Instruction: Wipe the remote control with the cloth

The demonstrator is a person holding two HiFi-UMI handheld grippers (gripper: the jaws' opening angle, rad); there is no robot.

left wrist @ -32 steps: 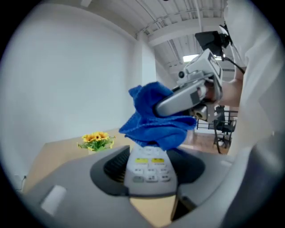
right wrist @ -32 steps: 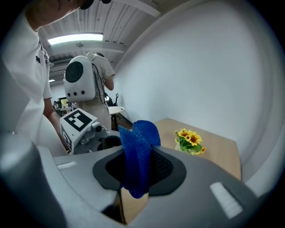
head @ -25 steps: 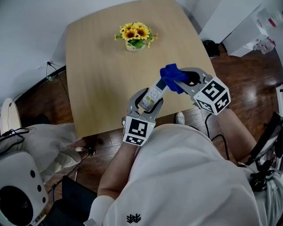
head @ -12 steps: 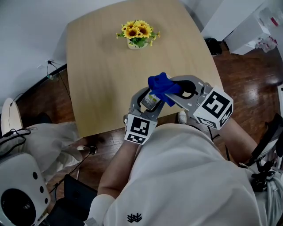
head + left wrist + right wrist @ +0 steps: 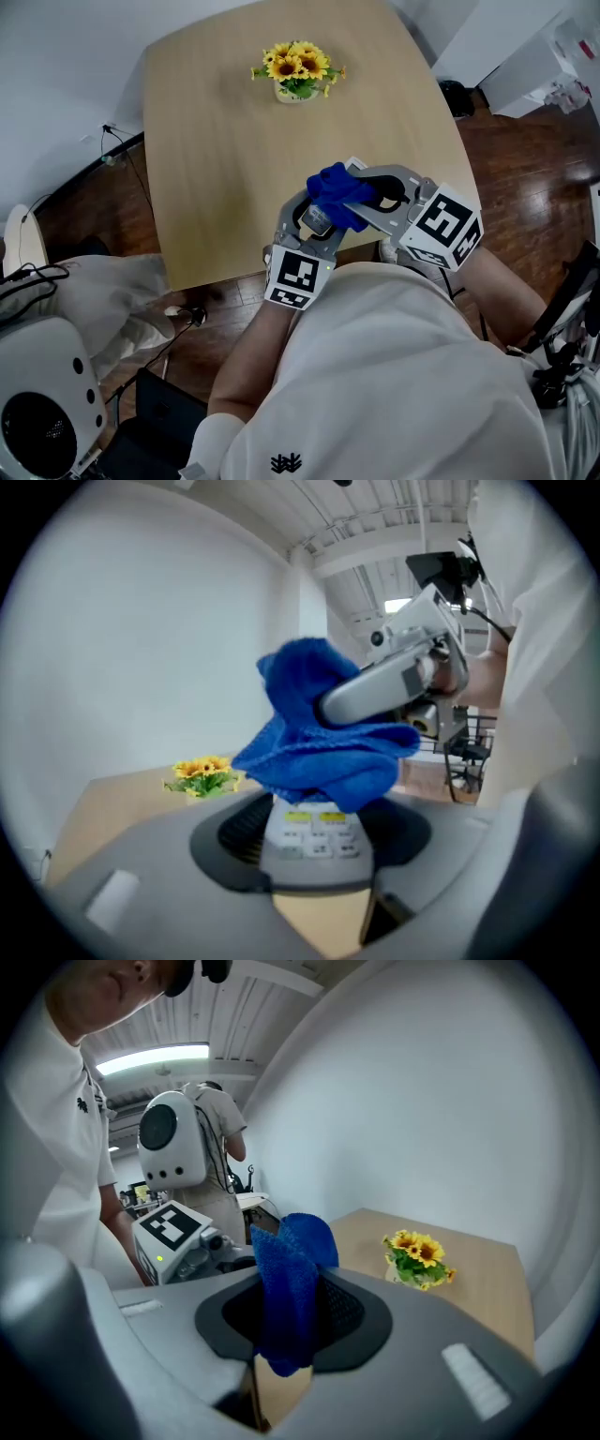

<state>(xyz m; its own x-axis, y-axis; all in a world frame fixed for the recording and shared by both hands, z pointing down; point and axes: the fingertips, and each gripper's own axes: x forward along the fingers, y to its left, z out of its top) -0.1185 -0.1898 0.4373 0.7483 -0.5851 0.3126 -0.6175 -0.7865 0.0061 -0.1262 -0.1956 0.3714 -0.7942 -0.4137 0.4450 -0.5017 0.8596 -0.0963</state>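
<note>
The person holds both tools in the air above the near edge of the wooden table (image 5: pixel 216 141), well apart from the small pot of sunflowers (image 5: pixel 297 70) at its far side. The left gripper (image 5: pixel 311 223) is clamped on the lower end of the remote control (image 5: pixel 317 834), with the button side facing up and the far end pointing away from the body. The right gripper (image 5: pixel 364 195) has its jaws pressed together on a bunched blue cloth (image 5: pixel 337 195), and the hanging folds of this cloth lie over the far part of the remote, so the wiping seems to be in progress. Several things could go wrong from this position. The remote is gripped only at one end, so a strong push of the cloth on the free end may lever it and make it slide out of the jaws; as it is near the table edge, it could then fall on the floor. The cloth is a loose bundle, so perhaps only one fold touches the surface and parts of the remote may remain unwiped. If the cloth catches on the buttons, it may be pulled out of the right jaws. Also, the hard jaw tips of the right gripper are just behind the fabric and could knock the remote if the stroke goes too deep.
</note>
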